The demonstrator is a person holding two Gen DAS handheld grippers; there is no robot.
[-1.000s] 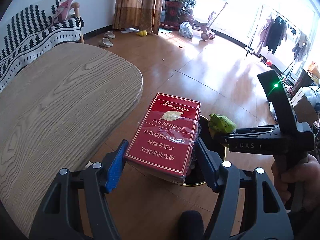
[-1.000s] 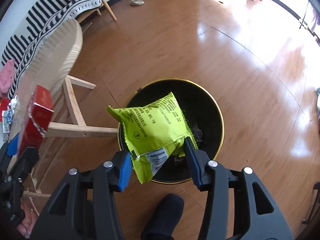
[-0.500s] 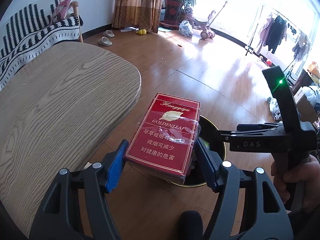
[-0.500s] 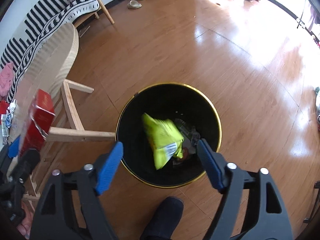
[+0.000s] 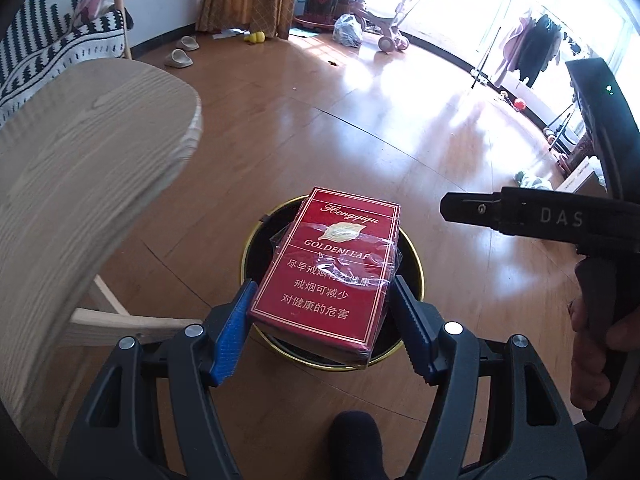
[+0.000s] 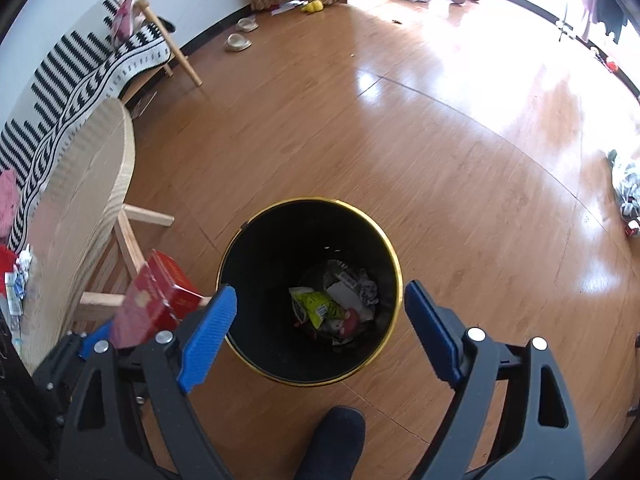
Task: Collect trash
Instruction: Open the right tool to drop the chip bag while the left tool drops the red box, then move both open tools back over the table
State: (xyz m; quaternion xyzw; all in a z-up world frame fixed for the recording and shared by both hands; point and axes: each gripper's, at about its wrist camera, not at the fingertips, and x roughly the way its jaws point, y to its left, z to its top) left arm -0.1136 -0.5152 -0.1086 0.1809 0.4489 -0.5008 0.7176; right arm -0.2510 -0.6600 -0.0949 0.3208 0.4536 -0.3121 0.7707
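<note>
My left gripper (image 5: 322, 312) is shut on a red cigarette box (image 5: 332, 264) wrapped in loose cellophane and holds it over the black gold-rimmed trash bin (image 5: 416, 264). The box also shows in the right wrist view (image 6: 154, 300), left of the bin (image 6: 308, 376). My right gripper (image 6: 320, 328) is open and empty above the bin's near rim. The yellow-green snack bag (image 6: 316, 306) lies at the bin's bottom among other wrappers. The right gripper's black body (image 5: 560, 220) shows at the right of the left wrist view.
A light wooden table (image 5: 80, 184) stands to the left of the bin, with its legs (image 6: 128, 240) near the bin. A black-and-white striped sofa (image 6: 80, 80) is behind. My dark shoe (image 6: 332, 440) is just before the bin. Slippers (image 5: 180, 56) lie on the wooden floor.
My right gripper opened and dropped the yellow-green snack bag into the bin. My left gripper carried the red box from beside the table to over the bin.
</note>
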